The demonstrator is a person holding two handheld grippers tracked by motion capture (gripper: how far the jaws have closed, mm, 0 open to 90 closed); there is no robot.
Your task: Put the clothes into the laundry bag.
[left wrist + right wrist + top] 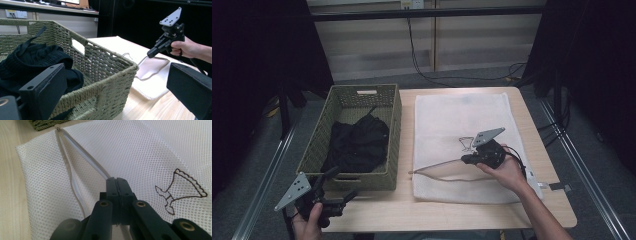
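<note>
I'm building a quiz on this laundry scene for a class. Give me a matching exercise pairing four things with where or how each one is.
Things:
1. black clothes
2. white mesh laundry bag
3. left gripper
4. right gripper

States:
A. open, near the table's front left edge, just outside the woven basket
B. lying flat on the table, right of the basket, its zipper partly open
C. shut on the upper edge of the bag's zipper opening, lifting it
D. piled inside the basket

Pairs: 1-D, 2-B, 3-A, 4-C

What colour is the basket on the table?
Olive green woven basket, clearest in the left gripper view.
</note>
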